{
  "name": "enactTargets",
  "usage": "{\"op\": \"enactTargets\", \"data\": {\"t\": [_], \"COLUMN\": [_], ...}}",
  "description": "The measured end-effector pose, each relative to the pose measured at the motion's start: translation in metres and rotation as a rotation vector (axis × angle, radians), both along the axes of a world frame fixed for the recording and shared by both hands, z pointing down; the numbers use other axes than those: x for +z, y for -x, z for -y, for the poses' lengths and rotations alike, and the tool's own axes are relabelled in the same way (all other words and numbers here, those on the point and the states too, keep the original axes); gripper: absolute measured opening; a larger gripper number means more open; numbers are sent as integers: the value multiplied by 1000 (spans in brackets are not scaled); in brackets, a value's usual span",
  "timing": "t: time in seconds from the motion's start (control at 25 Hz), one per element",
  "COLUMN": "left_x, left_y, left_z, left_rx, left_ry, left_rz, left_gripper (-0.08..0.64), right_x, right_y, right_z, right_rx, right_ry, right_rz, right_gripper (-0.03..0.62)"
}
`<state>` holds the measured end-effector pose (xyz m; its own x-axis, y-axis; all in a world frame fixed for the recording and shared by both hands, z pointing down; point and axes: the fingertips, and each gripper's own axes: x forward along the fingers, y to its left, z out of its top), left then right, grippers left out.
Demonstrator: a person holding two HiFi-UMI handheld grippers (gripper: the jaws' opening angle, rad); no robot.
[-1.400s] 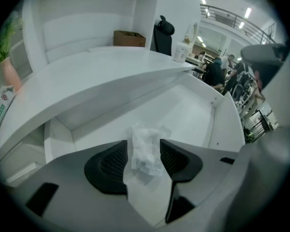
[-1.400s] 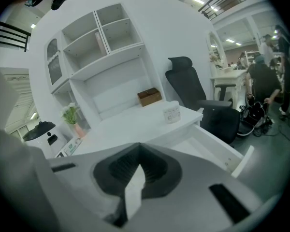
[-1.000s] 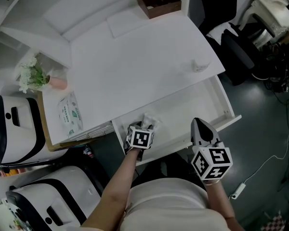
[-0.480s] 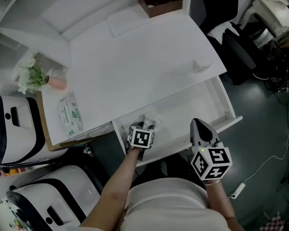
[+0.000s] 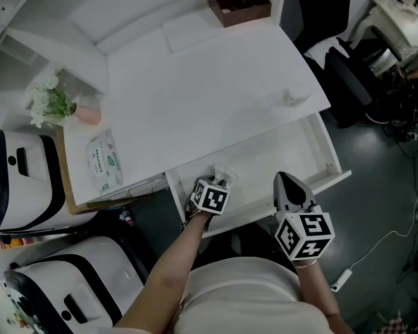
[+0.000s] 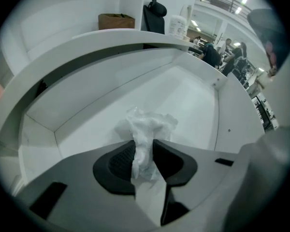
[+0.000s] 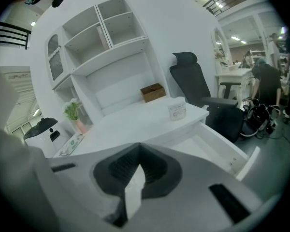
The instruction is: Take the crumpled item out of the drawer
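The crumpled item (image 5: 223, 172) is a wad of thin white paper or plastic lying in the open white drawer (image 5: 325, 154), near its left end. My left gripper (image 5: 219, 182) reaches into the drawer from the front. Its jaws are closing, and the crumpled item (image 6: 146, 128) stands pinched between the dark pads (image 6: 120, 161). The left gripper (image 6: 144, 152) sits low over the drawer floor (image 6: 188, 98). My right gripper (image 5: 288, 181) hovers above the drawer's front edge, farther right. In its own view the right gripper (image 7: 135, 172) is shut with nothing in it.
On the white desk (image 5: 195, 96) stand a small clear cup (image 5: 295, 97), a brown divided box (image 5: 238, 1), a pink vase of flowers (image 5: 56, 104) and a wipes pack (image 5: 101, 163). A white appliance (image 5: 17, 179) is at the left, a black chair (image 5: 348, 68) at the right.
The left gripper has edged forward and tilted onto the crumpled item, and its jaws have come together around it. The right gripper has stayed put.
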<state>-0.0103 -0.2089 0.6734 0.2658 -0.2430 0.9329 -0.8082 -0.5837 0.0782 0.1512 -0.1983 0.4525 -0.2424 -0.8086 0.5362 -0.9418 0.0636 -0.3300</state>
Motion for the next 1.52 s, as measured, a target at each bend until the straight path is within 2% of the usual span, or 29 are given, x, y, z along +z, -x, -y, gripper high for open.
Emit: {"op": "enactTargets", "data": {"t": [0.16,0.32,0.8,1.28,1.52], "left_x": [-10,-26,-93,-163,-191], "left_y": [0,2,16,47,62], "left_z": [0,0,2,4,2], "left_rx": [20,6,-95,-211,-276], "left_ry": [-25,-62,-199,-352,-403], "left_rz": [12,-6,-95,-188,-227], "left_gripper": [98,95,94,92,92], "right_x": [-3,-5,-13,-22,-27], "right_y": [6,11,38,65,75], "right_z": [-2,-5,-3,-3,-3], "right_rx": [-12,-25,-108,-189,-218], "right_ry": [-6,-13,-40,-66,-82], "right_rz": [0,2,17,15,8], "right_gripper": [2,2,2,2,2]}}
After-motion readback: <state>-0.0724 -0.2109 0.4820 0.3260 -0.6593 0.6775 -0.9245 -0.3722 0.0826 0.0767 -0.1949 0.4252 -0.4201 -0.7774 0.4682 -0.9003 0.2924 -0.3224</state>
